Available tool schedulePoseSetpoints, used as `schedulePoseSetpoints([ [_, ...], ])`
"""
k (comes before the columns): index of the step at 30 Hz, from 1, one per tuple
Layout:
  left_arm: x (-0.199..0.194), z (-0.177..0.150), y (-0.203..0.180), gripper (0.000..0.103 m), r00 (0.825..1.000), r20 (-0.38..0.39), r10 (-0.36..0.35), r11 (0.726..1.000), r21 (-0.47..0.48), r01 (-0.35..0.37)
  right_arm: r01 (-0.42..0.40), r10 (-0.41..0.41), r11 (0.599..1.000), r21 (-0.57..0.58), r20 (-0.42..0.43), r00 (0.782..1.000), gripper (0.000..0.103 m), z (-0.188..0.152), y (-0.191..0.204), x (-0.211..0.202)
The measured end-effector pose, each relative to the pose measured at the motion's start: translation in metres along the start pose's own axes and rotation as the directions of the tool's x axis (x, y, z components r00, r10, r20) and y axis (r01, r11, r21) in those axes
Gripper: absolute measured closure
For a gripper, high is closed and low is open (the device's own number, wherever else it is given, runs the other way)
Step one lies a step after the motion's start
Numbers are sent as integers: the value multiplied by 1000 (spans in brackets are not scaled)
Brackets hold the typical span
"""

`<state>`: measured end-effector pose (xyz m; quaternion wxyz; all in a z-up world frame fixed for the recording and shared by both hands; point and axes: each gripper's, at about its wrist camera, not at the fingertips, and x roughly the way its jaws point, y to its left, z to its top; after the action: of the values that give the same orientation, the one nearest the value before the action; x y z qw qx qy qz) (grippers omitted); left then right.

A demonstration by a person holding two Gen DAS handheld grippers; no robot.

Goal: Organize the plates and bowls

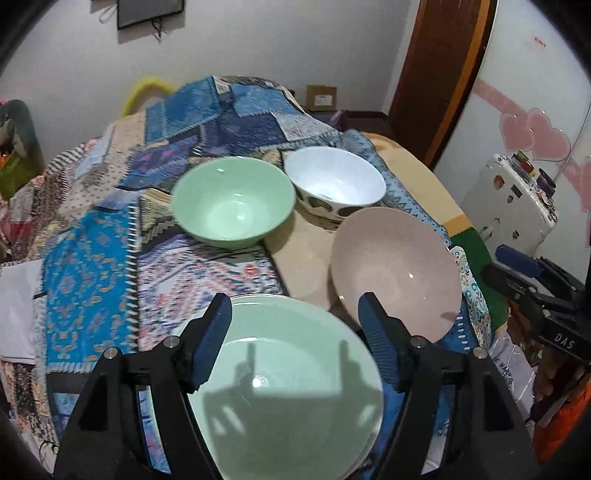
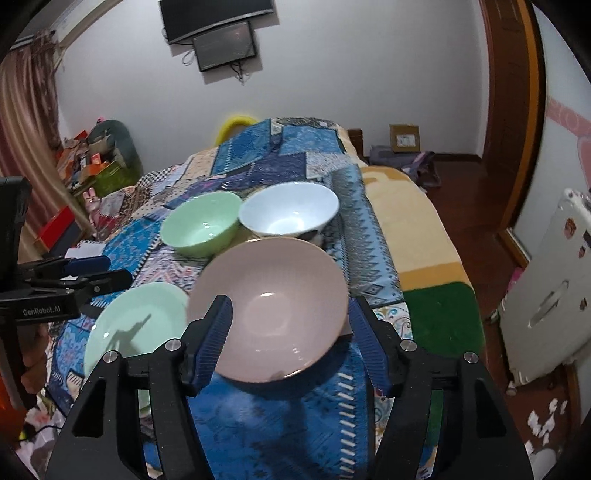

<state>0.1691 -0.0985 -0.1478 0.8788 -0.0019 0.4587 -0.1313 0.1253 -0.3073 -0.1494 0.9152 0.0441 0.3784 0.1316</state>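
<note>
Spread jaws on the left gripper [image 1: 294,339] hang over the pale green plate [image 1: 295,387], clear of its rim, on the blue patchwork bedspread [image 1: 88,266]. Beyond lies a green bowl [image 1: 232,201], with a white bowl [image 1: 334,181] just beside it. Nearer, rightward, the right gripper [image 2: 290,339] has its jaws apart over a pink bowl [image 2: 271,306], gripping nothing.

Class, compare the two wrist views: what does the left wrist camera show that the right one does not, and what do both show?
Left wrist only: pink heart decorations on the wall.
Right wrist only: two dark wall screens and a curtain.
Both: the green bowl, white bowl, pink bowl, green plate, patchwork cloth, and both hand-held grippers, left and right, open.
</note>
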Motion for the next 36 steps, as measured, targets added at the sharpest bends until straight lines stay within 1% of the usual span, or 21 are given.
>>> schedulePoseSetpoints([
  [6,34,5,-14,32,999,-44,-16,1000,26,17,-18,21,999,49,-45,999,41,-7,-20,24],
  [11,60,9,-18,33,996,-82,-35,999,19,36,-24,29,997,71,-62,998,41,-13,-29,37],
  [14,73,10,-19,44,992,-109,-57,998,11,58,-17,22,997,72,-68,997,41,-15,-31,44],
  [16,81,10,-20,55,990,-127,-66,998,8,67,-16,23,996,83,-73,997,42,-18,-34,48],
  [17,86,10,-22,57,987,-143,-78,997,9,80,-18,25,996,88,-76,997,45,-18,-35,50],
  [18,88,10,-23,62,985,-151,-84,996,10,87,-22,29,995,96,-81,996,49,-19,-37,52],
  [19,92,9,-24,66,983,-160,-89,996,12,92,-25,34,994,102,-83,996,50,-20,-38,54],
  [22,99,9,-28,74,979,-176,-102,994,14,107,-39,50,993,115,-89,995,59,-22,-41,56],
  [24,102,8,-31,78,977,-181,-113,993,15,117,-56,68,991,124,-96,993,70,-23,-42,57],
  [27,105,8,-34,85,974,-188,-127,991,18,132,-72,84,990,123,-102,991,77,-24,-42,59],
  [29,104,8,-37,85,976,-182,-115,992,28,122,-86,99,989,121,-107,989,82,-24,-40,61],
  [30,104,8,-37,85,977,-182,-113,992,31,120,-82,95,990,118,-109,989,82,-24,-39,62],
  [33,101,8,-40,85,979,-179,-100,993,43,109,-57,68,994,96,-114,991,82,-24,-34,62],
  [36,99,7,-42,85,982,-172,-79,994,56,90,-61,73,993,104,-116,991,82,-21,-34,60],
])
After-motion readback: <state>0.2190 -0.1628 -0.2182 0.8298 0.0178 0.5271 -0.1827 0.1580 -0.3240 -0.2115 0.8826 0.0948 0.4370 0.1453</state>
